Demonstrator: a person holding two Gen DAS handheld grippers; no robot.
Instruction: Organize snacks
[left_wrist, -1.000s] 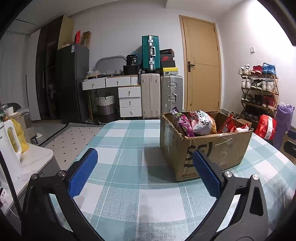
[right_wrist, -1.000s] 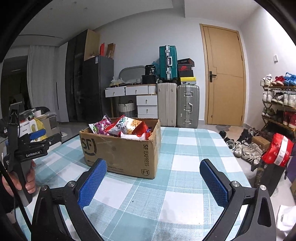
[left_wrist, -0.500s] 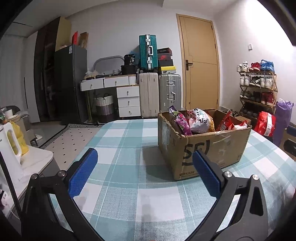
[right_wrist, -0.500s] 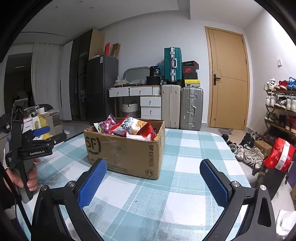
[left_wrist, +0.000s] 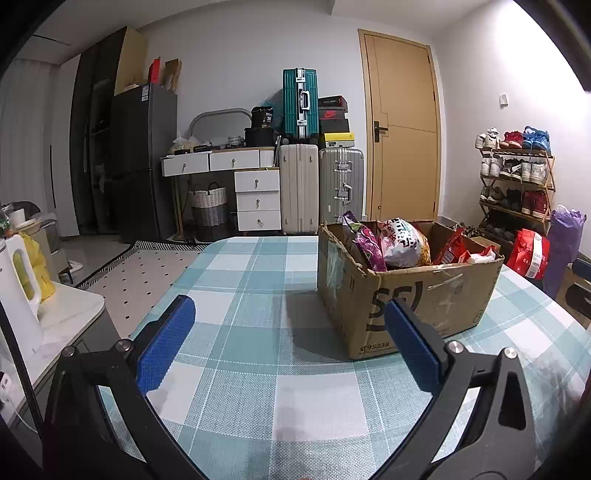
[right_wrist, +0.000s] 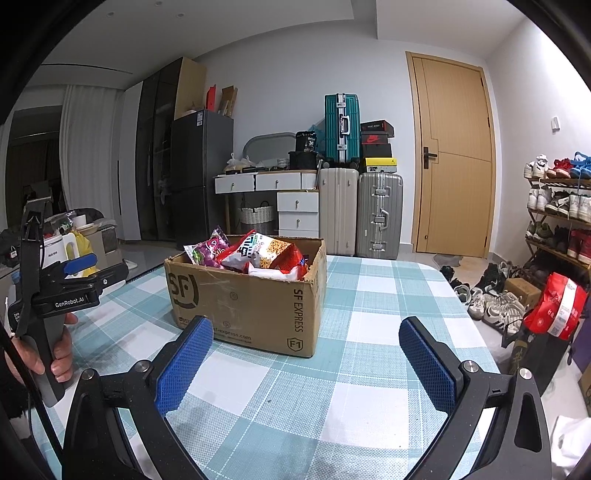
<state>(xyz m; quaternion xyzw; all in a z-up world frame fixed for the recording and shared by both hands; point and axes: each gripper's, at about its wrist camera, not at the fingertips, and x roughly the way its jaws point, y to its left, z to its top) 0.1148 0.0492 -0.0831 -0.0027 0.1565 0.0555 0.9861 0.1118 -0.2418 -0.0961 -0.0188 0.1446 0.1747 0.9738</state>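
A brown cardboard box stands on the checked tablecloth, filled with snack bags. A purple bag, a white and pink bag and red bags stick up over its rim. My left gripper is open above the cloth, left of and nearer than the box, with nothing between its blue pads. My right gripper is also open, in front of the box's near right corner. In the right wrist view the left gripper appears at the far left, held by a hand.
The table has a teal and white checked cloth. A white side counter with a kettle lies to the left. A red bag and shoes lie on the floor at the right, near a shoe rack.
Both cameras have tilted and shifted slightly, so the box sits a little lower in the right wrist view and further left in the left one. Both grippers stay open.
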